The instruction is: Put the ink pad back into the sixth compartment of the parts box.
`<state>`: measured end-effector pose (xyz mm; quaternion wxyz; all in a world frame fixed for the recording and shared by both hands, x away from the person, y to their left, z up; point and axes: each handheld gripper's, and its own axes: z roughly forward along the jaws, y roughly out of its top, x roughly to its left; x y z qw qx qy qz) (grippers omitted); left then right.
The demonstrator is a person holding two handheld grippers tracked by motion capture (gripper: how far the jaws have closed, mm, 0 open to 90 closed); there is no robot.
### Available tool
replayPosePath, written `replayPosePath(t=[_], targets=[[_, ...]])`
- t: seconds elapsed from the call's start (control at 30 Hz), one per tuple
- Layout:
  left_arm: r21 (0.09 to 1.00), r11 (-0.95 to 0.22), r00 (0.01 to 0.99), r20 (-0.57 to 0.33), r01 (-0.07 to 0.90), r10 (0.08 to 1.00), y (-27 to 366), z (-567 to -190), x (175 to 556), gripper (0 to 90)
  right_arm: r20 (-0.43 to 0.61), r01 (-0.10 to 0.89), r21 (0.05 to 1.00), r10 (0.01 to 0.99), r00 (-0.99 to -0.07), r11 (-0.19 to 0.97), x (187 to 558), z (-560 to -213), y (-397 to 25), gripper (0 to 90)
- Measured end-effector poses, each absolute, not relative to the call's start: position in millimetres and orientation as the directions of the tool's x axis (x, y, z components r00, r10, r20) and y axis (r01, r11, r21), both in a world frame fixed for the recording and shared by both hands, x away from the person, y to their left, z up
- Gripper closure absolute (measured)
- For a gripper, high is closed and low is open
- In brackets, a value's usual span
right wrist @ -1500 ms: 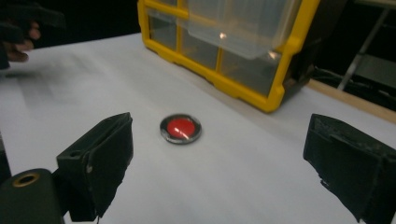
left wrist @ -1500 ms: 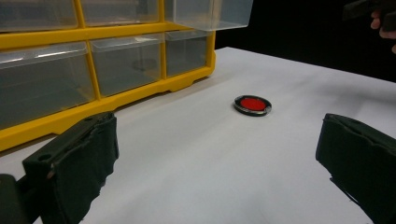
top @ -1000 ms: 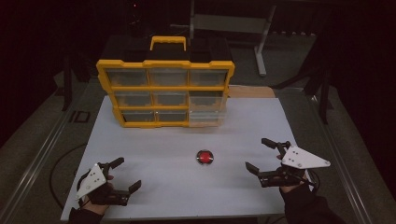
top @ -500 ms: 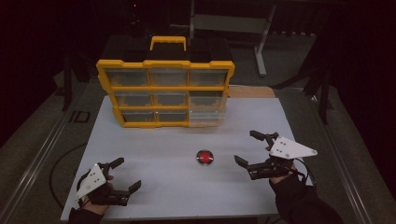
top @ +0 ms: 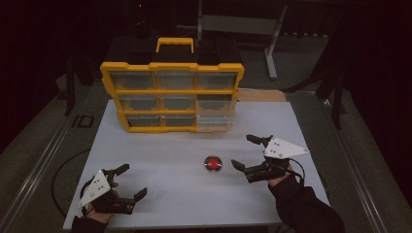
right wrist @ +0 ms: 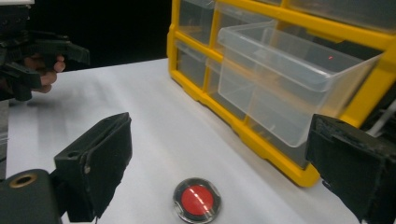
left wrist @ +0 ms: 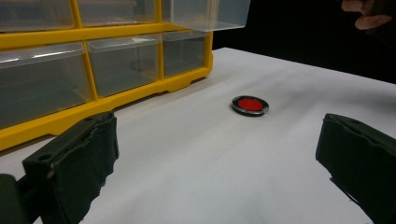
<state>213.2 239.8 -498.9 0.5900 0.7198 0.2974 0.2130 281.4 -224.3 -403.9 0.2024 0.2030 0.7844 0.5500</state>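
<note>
A small round red disc with a dark rim [top: 213,163] [left wrist: 250,105] [right wrist: 196,200] lies flat on the white table [top: 175,160]. Just right of the disc, my right gripper [top: 246,153] [right wrist: 219,172] is open, its jaws spread wide and pointing at it. Near the table's front left corner my left gripper [top: 132,181] [left wrist: 219,158] is open and holds nothing. Behind them stands a yellow organizer [top: 172,92] [left wrist: 93,56] [right wrist: 280,70] of clear drawers. One clear drawer [top: 216,119] [right wrist: 289,79] at its lower right is pulled out.
The organizer has a yellow carry handle [top: 174,43] on top and rests against a black case. A brown board [top: 260,95] lies at the back right of the table. A metal stand [top: 243,24] stands on the floor behind. In the right gripper view the left hand [right wrist: 44,60] appears far off.
My right gripper has moved left and forward, toward the red disc. The left gripper and the disc have stayed where they were.
</note>
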Motion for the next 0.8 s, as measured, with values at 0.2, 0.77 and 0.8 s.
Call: replayPosePath(t=[0.2,0.77,0.8], targets=[[0.976,-0.127,0.733,-0.046,0.179,0.678,240.4,-498.9,213.3,0.0,-0.069,0.120,0.939,0.520,-0.852,0.322,290.7,-417.3,-211.7,7.7],[0.975,-0.130,0.740,-0.049,0.182,0.671,239.2,-499.5,213.5,0.0,-0.006,0.208,0.905,0.499,-0.867,0.372,308.7,-462.2,-191.6,7.8],[0.974,-0.130,0.740,-0.049,0.183,0.671,238.9,-499.6,213.6,0.0,-0.002,0.213,0.902,0.497,-0.868,0.375,309.8,-465.0,-190.7,7.8]])
